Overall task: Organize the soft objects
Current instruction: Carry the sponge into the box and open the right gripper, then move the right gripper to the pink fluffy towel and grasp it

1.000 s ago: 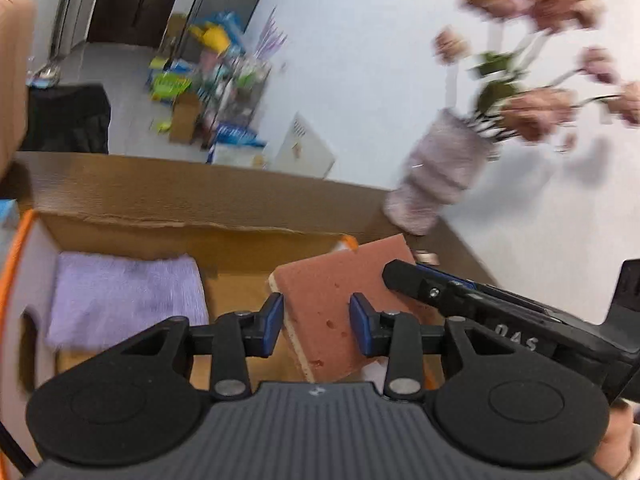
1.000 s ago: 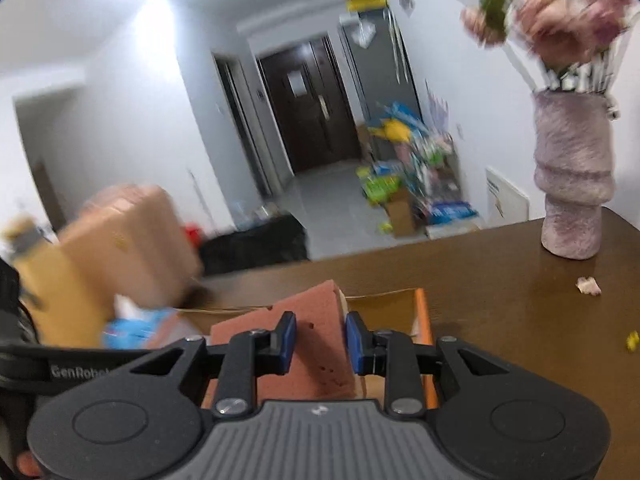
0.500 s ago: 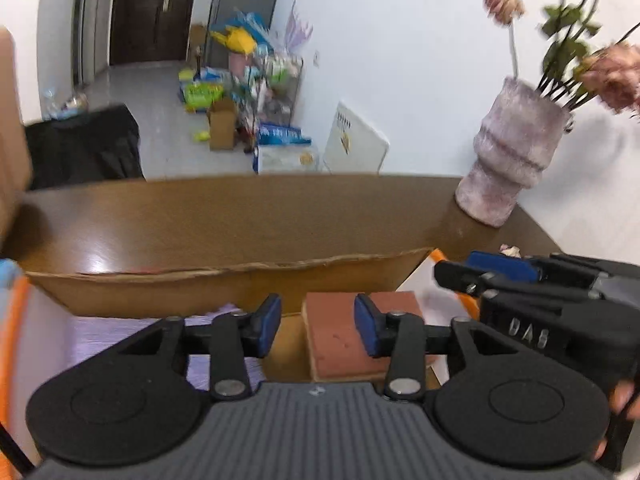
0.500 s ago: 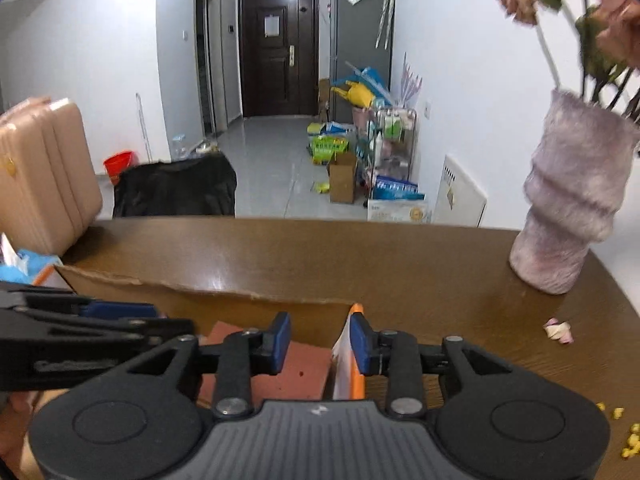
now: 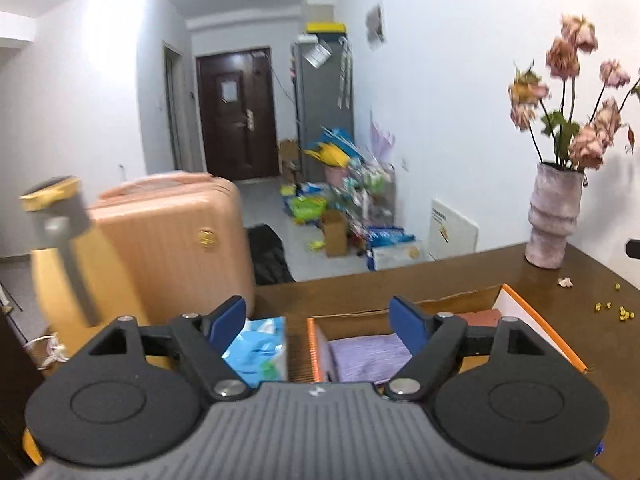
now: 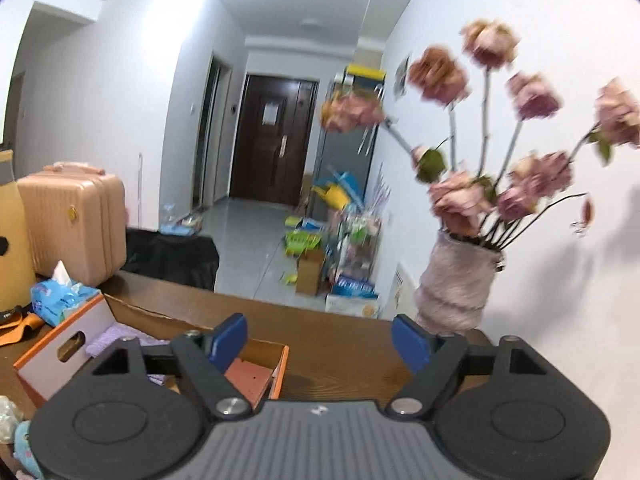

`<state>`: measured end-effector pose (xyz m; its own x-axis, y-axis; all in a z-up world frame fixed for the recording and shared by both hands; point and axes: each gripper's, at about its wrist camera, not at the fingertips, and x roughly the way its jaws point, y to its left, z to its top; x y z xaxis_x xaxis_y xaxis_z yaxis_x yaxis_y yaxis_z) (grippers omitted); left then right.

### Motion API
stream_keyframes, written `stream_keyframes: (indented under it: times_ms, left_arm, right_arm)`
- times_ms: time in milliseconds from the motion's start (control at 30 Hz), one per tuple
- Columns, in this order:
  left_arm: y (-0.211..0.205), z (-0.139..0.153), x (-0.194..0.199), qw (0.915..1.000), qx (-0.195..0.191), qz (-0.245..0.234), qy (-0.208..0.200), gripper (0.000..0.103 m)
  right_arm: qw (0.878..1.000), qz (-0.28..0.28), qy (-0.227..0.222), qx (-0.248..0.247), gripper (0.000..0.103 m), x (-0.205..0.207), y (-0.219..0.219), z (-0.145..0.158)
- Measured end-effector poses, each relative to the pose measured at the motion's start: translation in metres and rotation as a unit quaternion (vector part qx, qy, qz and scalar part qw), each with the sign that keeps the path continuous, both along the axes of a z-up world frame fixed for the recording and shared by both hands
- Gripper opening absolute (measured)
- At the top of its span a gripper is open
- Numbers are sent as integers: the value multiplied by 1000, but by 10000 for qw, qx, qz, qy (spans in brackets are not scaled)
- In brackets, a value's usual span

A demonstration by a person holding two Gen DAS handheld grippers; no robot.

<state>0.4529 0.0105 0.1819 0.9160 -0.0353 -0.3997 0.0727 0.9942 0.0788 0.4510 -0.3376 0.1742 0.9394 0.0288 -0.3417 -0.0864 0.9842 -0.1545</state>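
Observation:
An orange-edged cardboard box (image 5: 536, 322) (image 6: 48, 350) sits on the brown table. Inside lie a purple cloth (image 5: 366, 354) (image 6: 108, 338) and a red-brown sponge (image 6: 250, 378) (image 5: 482, 315). My left gripper (image 5: 318, 320) hovers above the box's left end, its jaws opening, nothing between the blue pads. My right gripper (image 6: 320, 338) hangs above the box's right end, jaws also opening and empty. A blue tissue pack (image 5: 260, 350) (image 6: 60, 300) lies just left of the box.
A pink vase of dried flowers (image 5: 554, 216) (image 6: 460, 292) stands at the table's far right, with petal crumbs (image 5: 608, 308) nearby. A peach suitcase (image 5: 176, 240) and a yellow bottle (image 5: 64, 264) are at the left. Small soft items (image 6: 16, 432) lie at the table's left edge.
Both grippers let go of the red-brown sponge, which now lies in the box. Both have opened wide, risen and drawn back from the box.

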Motion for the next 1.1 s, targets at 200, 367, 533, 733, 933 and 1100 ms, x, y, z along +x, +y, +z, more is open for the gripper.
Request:
stream_keyframes:
  times_ms: [200,367,533,733,933,1100]
  left_arm:
    - [7,23,-56,9993,-18,-15,-375,85]
    - [15,13,-104,9975,22,282,-643,86]
    - [16,-26,-172,9947,239,407,-916,90]
    - [8,-81,-253,9922,435,23,-1170,101]
    - [7,-132,-303,9961,129,-214,-845,102]
    - [17,-147,-290,9993,-38,-108,-370,102]
  right_arm:
    - [9996,19,-168,212,82,-48,8,16]
    - [9987,119,-415,262,84,-87,18,17]
    - [9964,425,-601,418,86,-151,26,-7]
    - [9940,666,-720,483,90,-234,48,-54]
    - [9914,727,-424,998,92,-304,66,-114]
    - [9912,816,134,1036,91,-317,73,-140]
